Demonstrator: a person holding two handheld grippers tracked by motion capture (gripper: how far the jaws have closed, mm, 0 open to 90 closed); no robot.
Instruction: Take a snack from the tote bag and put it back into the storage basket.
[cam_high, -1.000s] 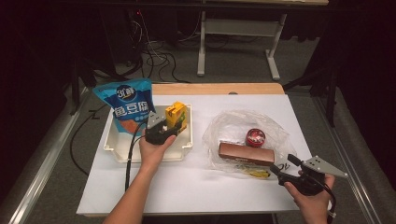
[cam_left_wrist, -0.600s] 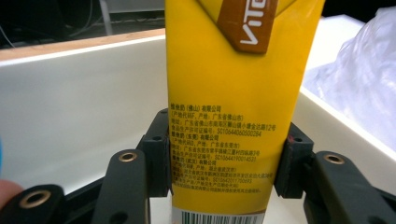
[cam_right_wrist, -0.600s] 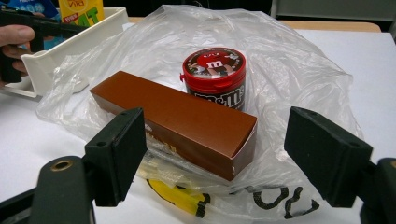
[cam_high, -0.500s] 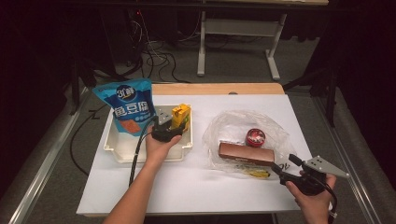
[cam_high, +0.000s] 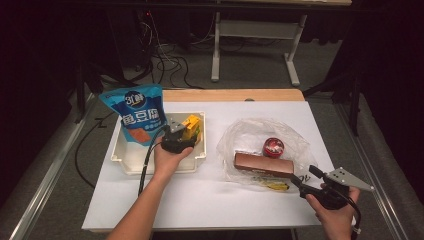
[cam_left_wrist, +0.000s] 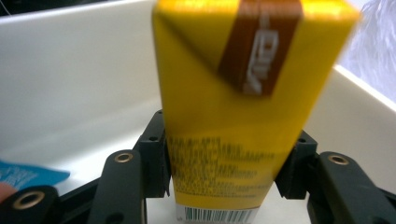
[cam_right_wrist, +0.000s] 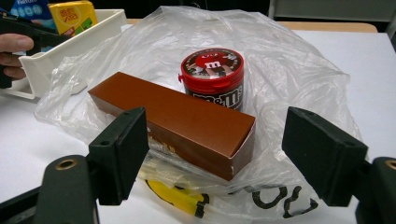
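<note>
White sheet covers the table (cam_high: 200, 195), wooden edge showing at the far side; dark room with cables on grey floor behind.

Left gripper (cam_high: 176, 136), left of centre in the high view: jaws part-way open, pads set on both sides of a yellow carton (cam_left_wrist: 243, 107). In the left gripper view the pads flank the carton's lower half and appear to press on it; the carton stands upright, barcode at the bottom, brown band near the top. Held inside the cream tray (cam_high: 131, 165), over its right part.

Right gripper (cam_high: 306, 182), lower right of the high view: jaws wide apart, nothing between the pads. In the right gripper view the jaws frame a brown box (cam_right_wrist: 173, 121) without touching it.

Containers:
- Cream tray, left of centre: a blue snack pouch (cam_high: 136, 115) stands upright in its left part and rises above the rim; the yellow carton is at its right end.
- Clear plastic bag (cam_high: 250, 132), right of centre, spread flat and open: the brown box lies lengthwise on it, and a red-lidded candy tub (cam_high: 273, 147) stands upright just behind the box. Yellow and black print shows on the bag's near edge.
</note>
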